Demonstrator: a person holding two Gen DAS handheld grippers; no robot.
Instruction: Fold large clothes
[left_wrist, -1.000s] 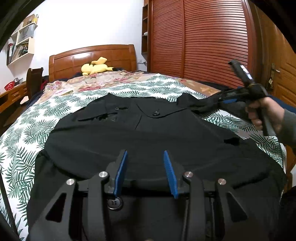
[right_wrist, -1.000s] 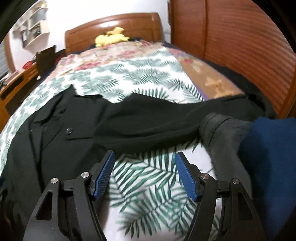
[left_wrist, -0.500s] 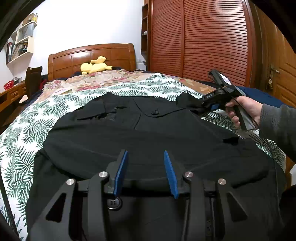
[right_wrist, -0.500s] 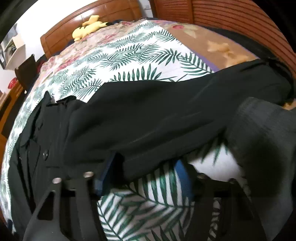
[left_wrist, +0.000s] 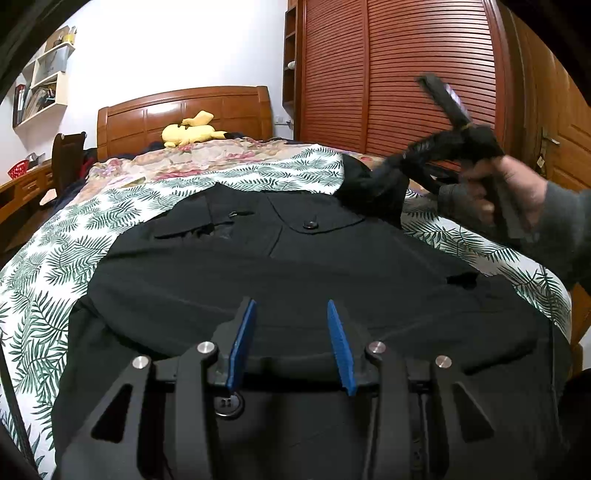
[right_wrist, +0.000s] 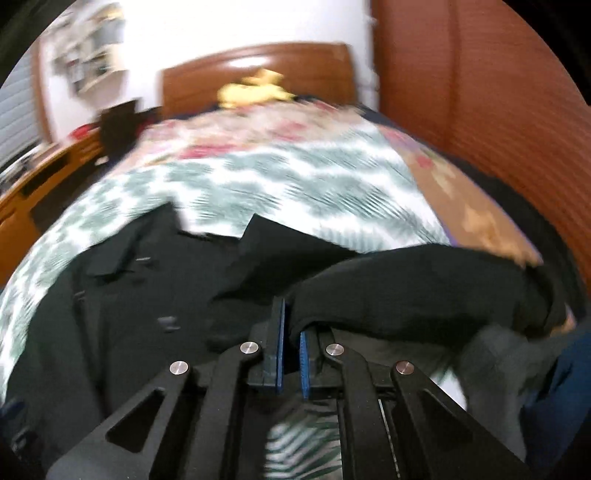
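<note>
— One black coat (left_wrist: 295, 266), flat on bed (left_wrist: 55, 258), unfolded. Left gripper (left_wrist: 291, 332): parted, empty, over hem.
— Right gripper (right_wrist: 291, 332): just closed, clenched on sleeve (right_wrist: 424, 288), lifted. Sleeve fold begun; everything else pending.

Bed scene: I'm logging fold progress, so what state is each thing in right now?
Coat: spread flat on the bed, not yet folded.
Sleeve: lifted off the bed, pinched.
Right gripper: just closed, shut on the sleeve.
Left gripper: open, empty, above the coat.
Wardrobe doors: closed.
</note>
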